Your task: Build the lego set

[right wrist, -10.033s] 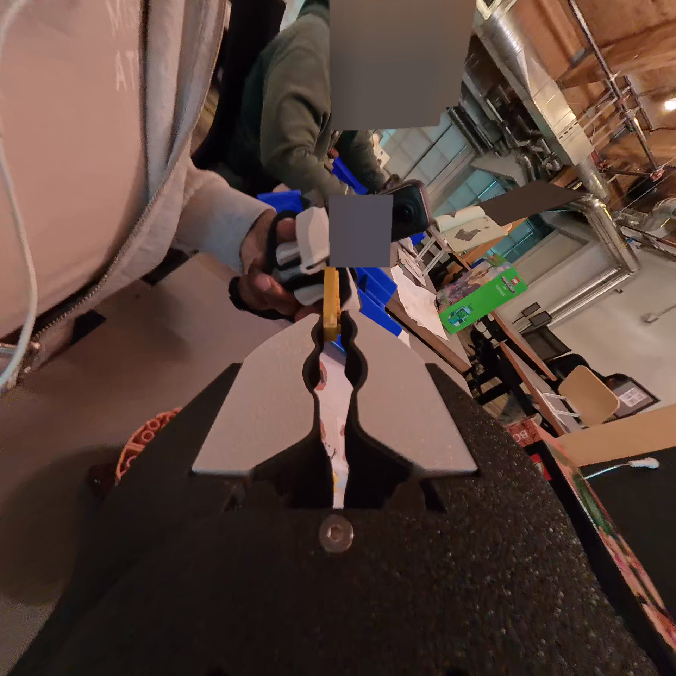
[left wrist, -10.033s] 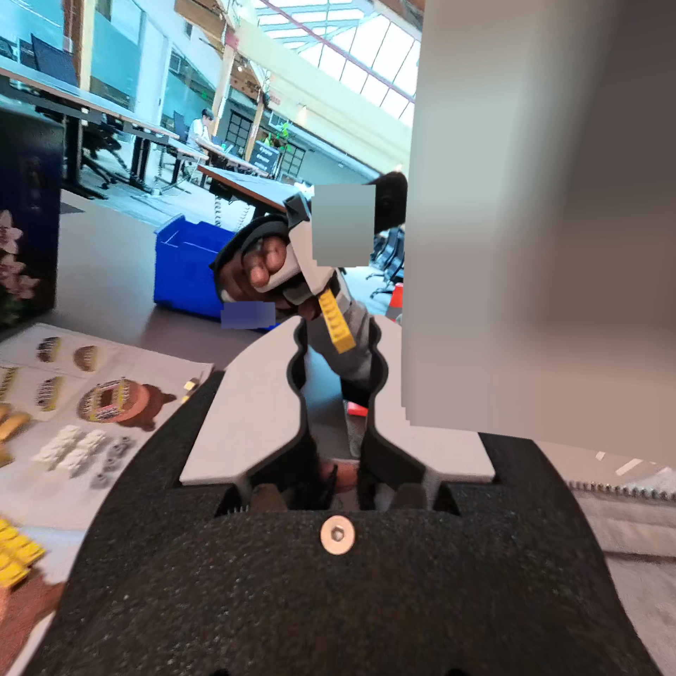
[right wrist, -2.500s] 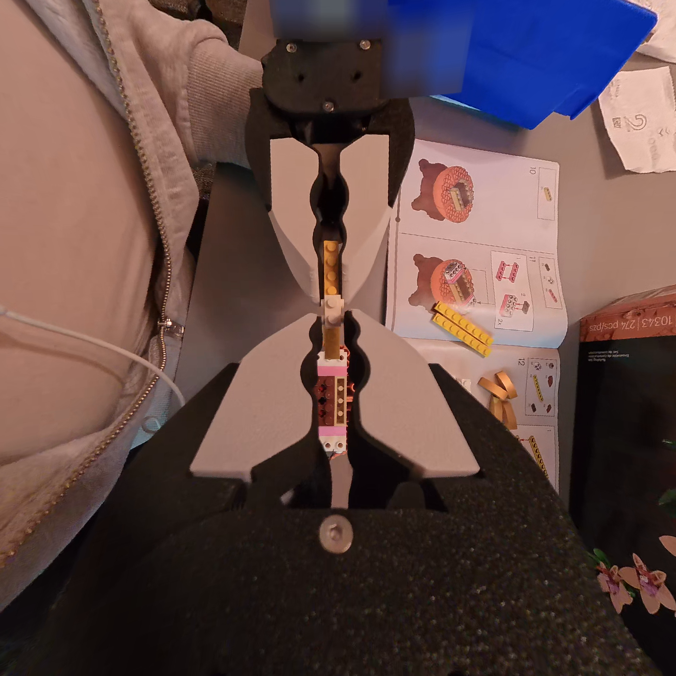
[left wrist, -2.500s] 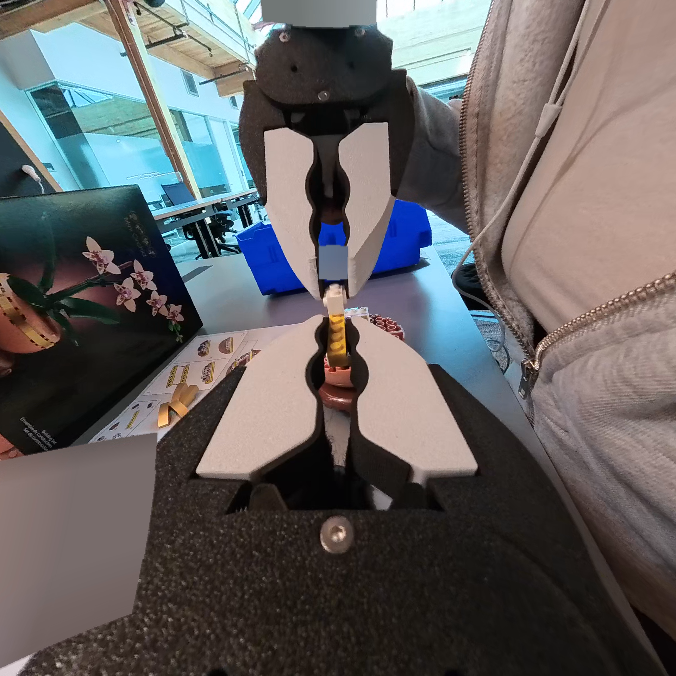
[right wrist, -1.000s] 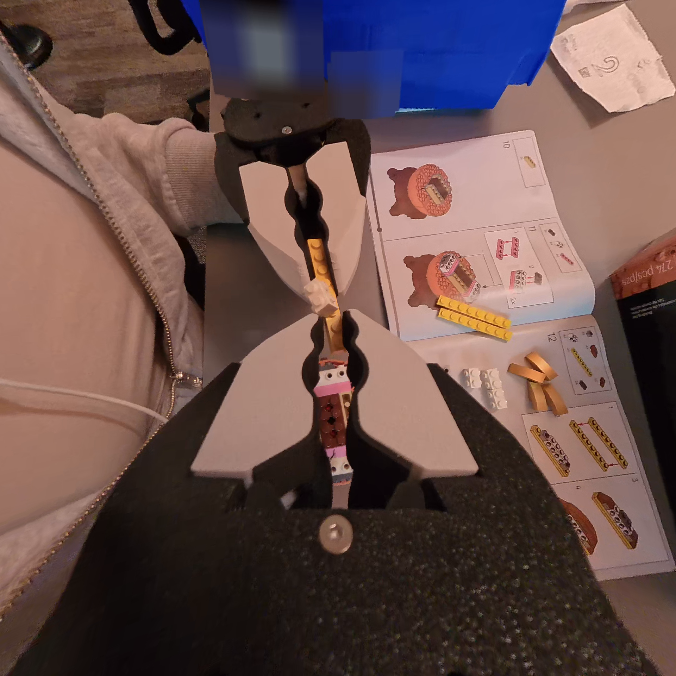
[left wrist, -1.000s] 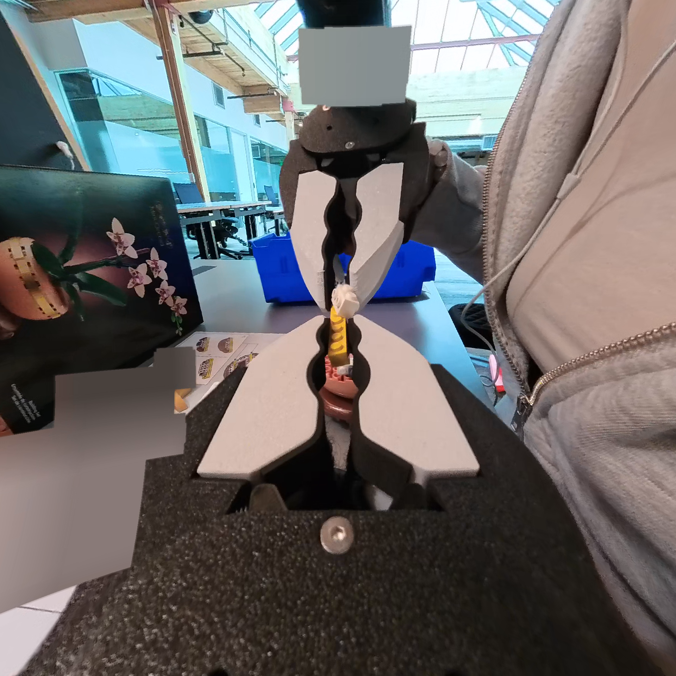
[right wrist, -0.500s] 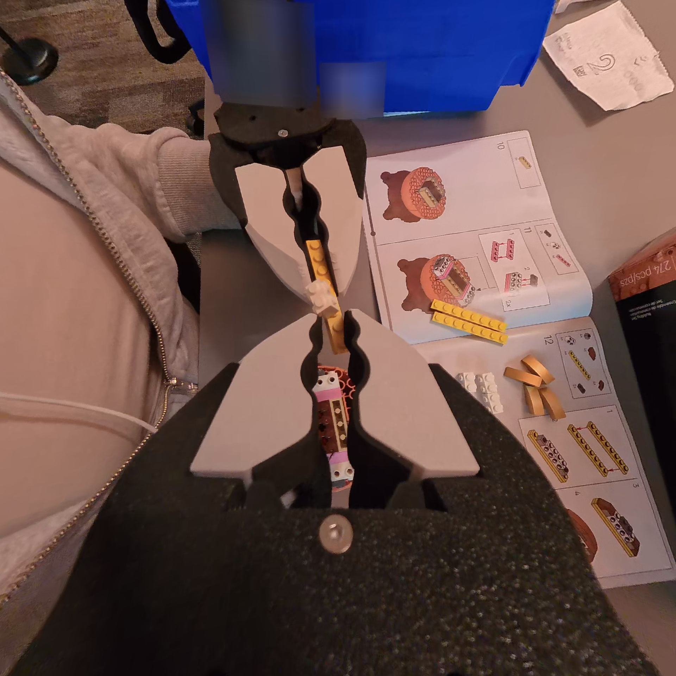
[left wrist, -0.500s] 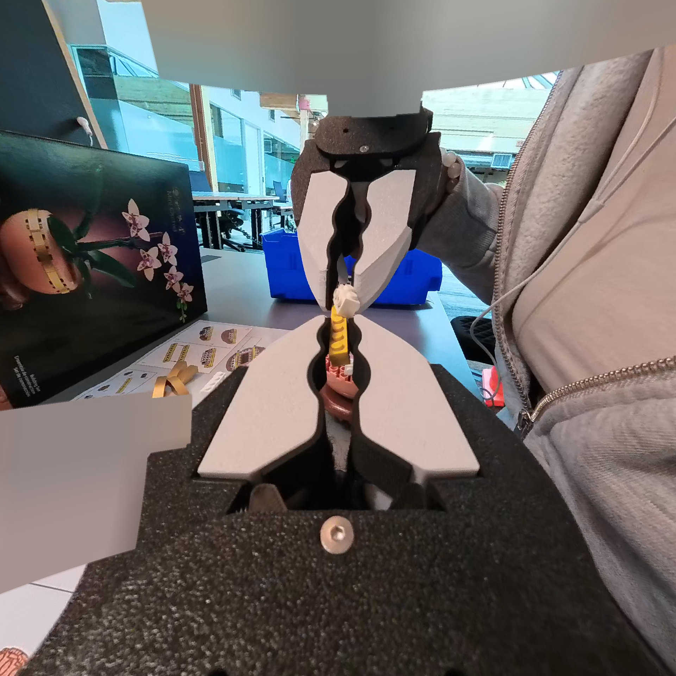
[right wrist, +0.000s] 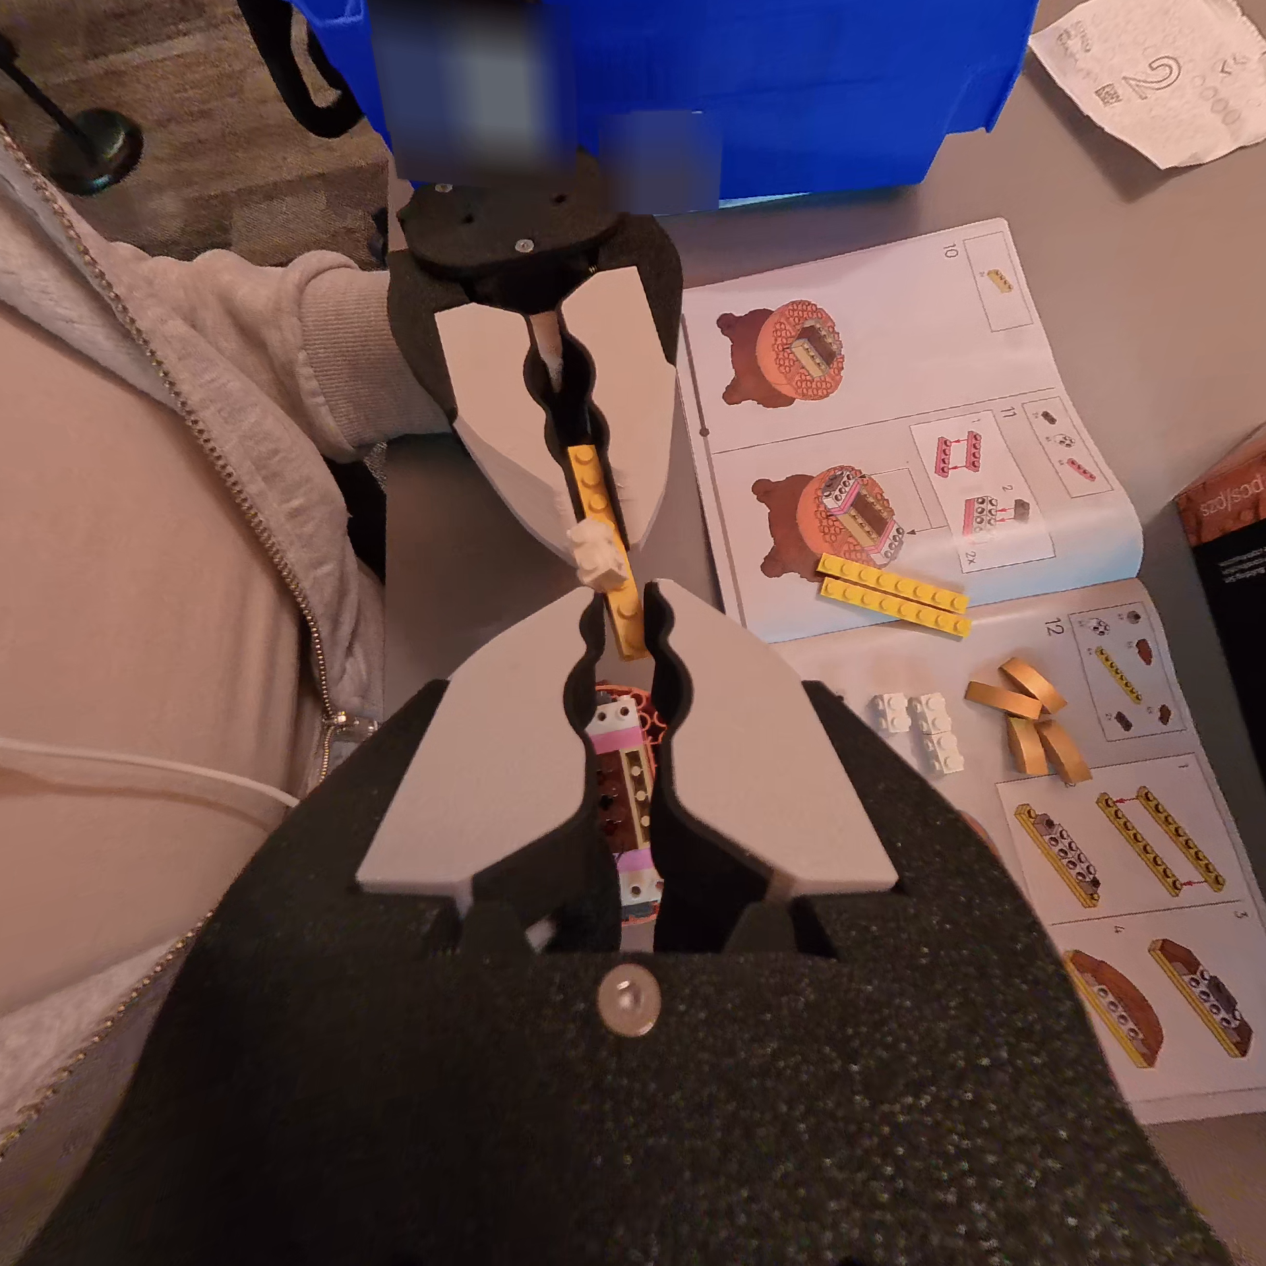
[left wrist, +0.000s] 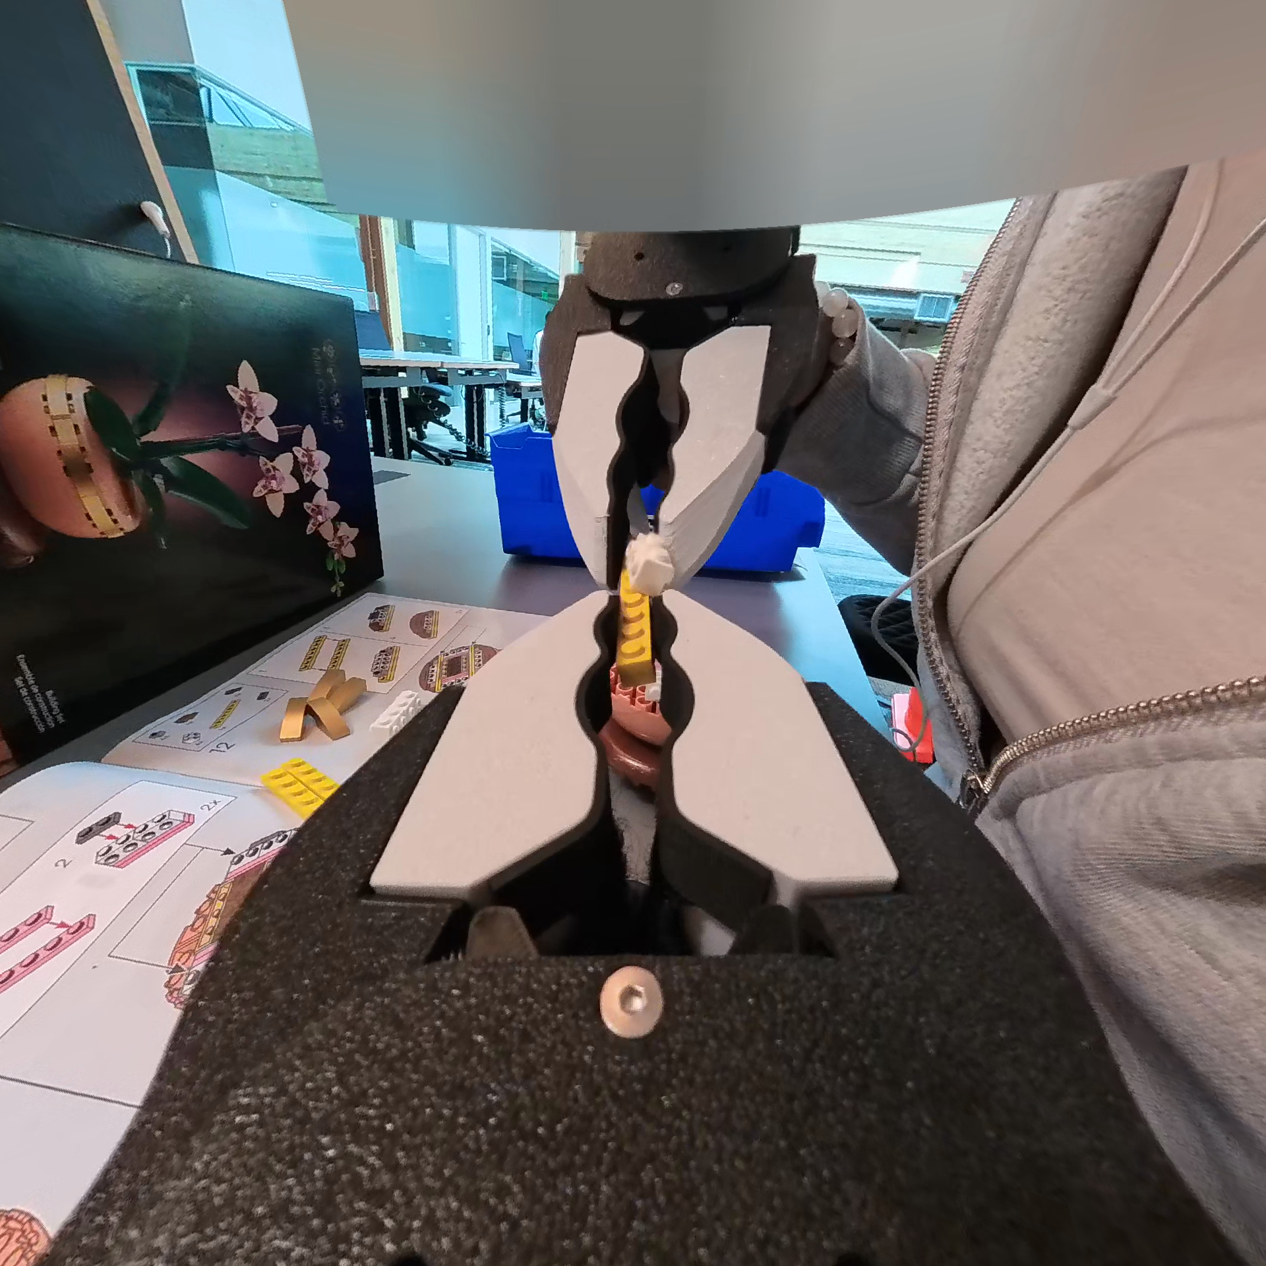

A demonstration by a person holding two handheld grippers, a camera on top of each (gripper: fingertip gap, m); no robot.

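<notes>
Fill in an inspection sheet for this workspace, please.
Surface: grey table, mostly covered by an open instruction booklet.
Job's things: yellow plate with white brick on it; round build underneath; two spare plates, gold pieces, white bricks.
Clutter: blue bin, set box, crumpled paper.
Grippers: left gripper shut on the plate; right gripper at its other end, grip unclear.
Cables: white cord on the person's hoodie.
Surroundings: office desks.
</notes>
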